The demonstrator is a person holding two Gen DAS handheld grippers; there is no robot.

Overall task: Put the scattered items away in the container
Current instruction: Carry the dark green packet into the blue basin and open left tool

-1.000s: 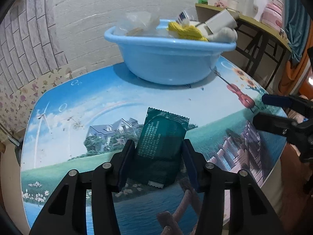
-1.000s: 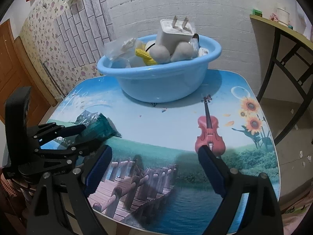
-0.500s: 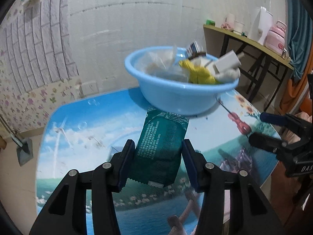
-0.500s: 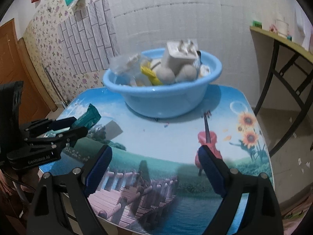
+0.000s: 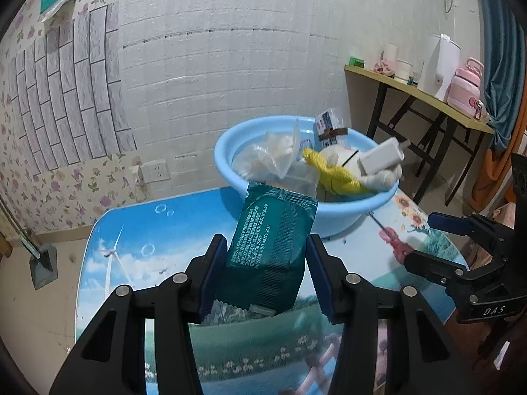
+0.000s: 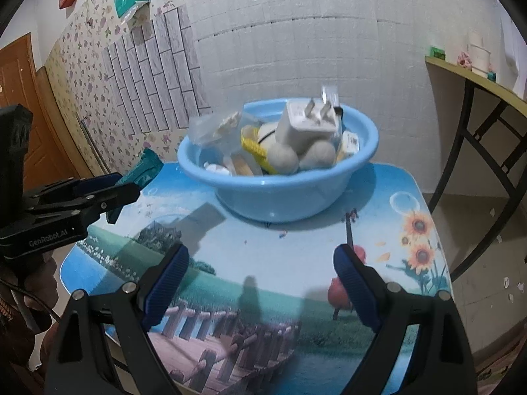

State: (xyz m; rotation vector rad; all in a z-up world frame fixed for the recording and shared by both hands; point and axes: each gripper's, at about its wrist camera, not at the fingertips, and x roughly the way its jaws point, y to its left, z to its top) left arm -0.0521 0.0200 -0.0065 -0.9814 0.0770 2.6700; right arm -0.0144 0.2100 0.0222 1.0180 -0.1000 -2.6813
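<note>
The green sachet (image 5: 270,250) was down at table level a second ago; now it rides well up off the printed tabletop (image 5: 138,230), its top edge already overlapping the near rim of the blue basin (image 5: 332,217) in the left wrist view. The left gripper (image 5: 267,263) is clamped on it, blue pads pressing both long edges, while the right gripper (image 6: 260,283) hangs over the front of the table with its jaws spread wide and nothing between them. This looks like the carry step for what may be the last loose item, since I see nothing else lying on the table. The next move calls for bringing the sachet forward over the rim and letting go above the pile, which is heaped nearly to the brim, so a low, centred drop seems wise or it could slide off. The sachet is flat, glossy foil with crimped ends and fine white print; the basin is smooth rounded plastic holding a white plug adapter (image 6: 308,121), crinkly clear bags (image 5: 266,158), a yellow cord (image 5: 332,174) and something pale and plush.
</note>
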